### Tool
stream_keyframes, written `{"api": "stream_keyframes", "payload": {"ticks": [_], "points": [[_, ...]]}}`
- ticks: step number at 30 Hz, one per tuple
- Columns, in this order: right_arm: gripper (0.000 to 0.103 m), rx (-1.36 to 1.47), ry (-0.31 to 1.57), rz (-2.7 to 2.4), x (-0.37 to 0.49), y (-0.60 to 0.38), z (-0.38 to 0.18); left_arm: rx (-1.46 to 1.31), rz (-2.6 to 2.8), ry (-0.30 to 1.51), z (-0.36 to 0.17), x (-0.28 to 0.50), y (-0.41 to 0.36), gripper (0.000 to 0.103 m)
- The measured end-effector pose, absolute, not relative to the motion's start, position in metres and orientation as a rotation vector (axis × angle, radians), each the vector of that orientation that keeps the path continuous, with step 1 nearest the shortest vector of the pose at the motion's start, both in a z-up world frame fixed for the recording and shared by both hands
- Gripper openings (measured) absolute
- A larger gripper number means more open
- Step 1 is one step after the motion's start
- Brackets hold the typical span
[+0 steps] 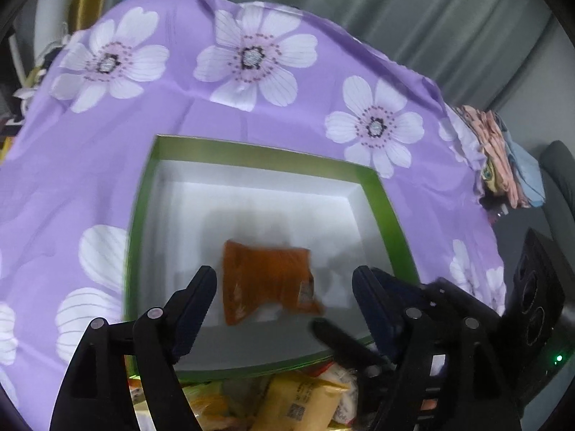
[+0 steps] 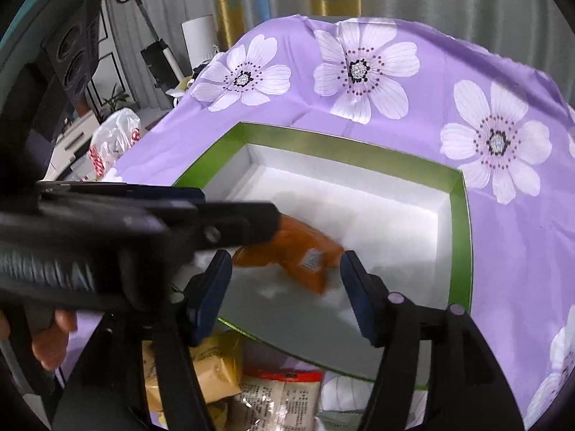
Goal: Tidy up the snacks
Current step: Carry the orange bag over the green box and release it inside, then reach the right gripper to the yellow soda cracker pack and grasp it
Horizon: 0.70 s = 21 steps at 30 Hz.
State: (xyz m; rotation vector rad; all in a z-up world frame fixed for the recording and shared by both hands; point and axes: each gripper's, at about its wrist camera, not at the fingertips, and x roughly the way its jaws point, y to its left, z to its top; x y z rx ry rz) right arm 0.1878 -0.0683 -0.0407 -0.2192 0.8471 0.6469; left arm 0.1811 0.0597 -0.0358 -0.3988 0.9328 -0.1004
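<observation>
Both the left gripper (image 1: 284, 280) and the right gripper (image 2: 285, 264) hang open over the green box (image 1: 388, 194), probably because the orange snack packet (image 1: 266, 280) is dropped inside it.

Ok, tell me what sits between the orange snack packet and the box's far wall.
Nothing: from the orange packet to the far wall of the green-rimmed box, only bare white box floor shows. The right wrist view shows the same.

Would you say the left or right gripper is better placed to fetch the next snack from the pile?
Probably the right gripper: open and empty, directly above the yellow packet and white packet.
</observation>
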Motion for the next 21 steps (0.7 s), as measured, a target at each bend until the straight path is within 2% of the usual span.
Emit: {"api": "stream_keyframes", "payload": {"ticks": [3,5,8,11,21], "points": [[0.067,-0.194,0.834,0.631,0.178,-0.080,-0.033,-0.390,-0.082,0.907,-0.022,0.167,0.068,0.082],[0.068,-0.179,0.825,0.631,0.167,-0.087,-0.027,-0.395,-0.069,0.889,-0.015,0.157,0.073,0.092],[0.071,-0.177,0.802,0.625,0.142,-0.098,-0.019,-0.393,-0.050,0.871,-0.004,0.138,0.079,0.093],[0.080,-0.162,0.789,0.629,0.122,-0.110,-0.017,-0.405,-0.015,0.873,-0.003,0.120,0.087,0.094],[0.080,-0.139,0.793,0.687,0.058,-0.128,-0.022,-0.471,0.031,0.901,-0.025,0.051,0.097,0.096]]}}
